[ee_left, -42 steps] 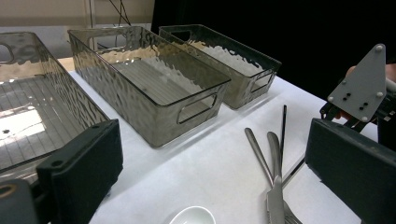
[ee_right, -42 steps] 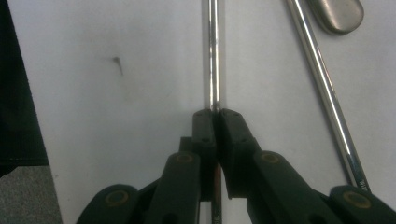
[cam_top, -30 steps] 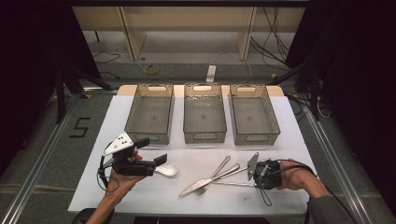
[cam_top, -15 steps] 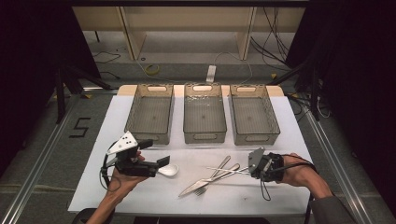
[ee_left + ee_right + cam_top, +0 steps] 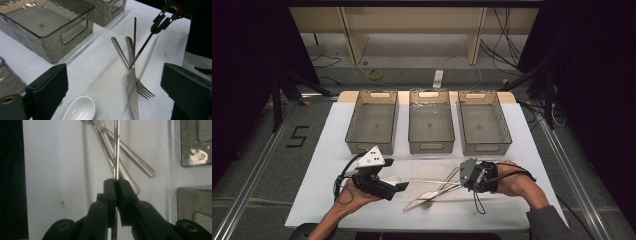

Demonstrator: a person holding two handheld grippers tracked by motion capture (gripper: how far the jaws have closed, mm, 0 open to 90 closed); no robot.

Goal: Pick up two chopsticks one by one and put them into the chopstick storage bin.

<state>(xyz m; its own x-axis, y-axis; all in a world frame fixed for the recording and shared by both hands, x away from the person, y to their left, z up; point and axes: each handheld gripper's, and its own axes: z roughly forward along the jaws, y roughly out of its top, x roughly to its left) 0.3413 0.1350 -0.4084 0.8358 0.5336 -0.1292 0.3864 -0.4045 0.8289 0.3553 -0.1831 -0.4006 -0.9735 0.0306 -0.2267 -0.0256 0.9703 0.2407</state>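
My left gripper point(image 5: 397, 182) hangs low over a white ceramic spoon point(image 5: 391, 178) at the front left of the white table. Its jaws have just been closing a little and still stand wide; in the left gripper view the spoon bowl point(image 5: 80, 110) lies between them, untouched. My right gripper point(image 5: 465, 176) is shut on a thin metal chopstick point(image 5: 116, 150). The chopstick point(image 5: 141, 48) slants down from that gripper point(image 5: 160, 22) until its far tip rests on a knife point(image 5: 131, 92). The knife crosses a fork point(image 5: 142, 91). A second chopstick point(image 5: 135, 30) lies flat beyond them.
Three translucent grey bins stand in a row behind the cutlery: left point(image 5: 371, 146), middle point(image 5: 431, 146), right point(image 5: 486, 147). All three look empty. The table's front edge point(image 5: 422, 227) runs just below both hands.
My right gripper has risen and moved left with the chopstick's near end, so the chopstick now slants. The left gripper has slid right, over the spoon.
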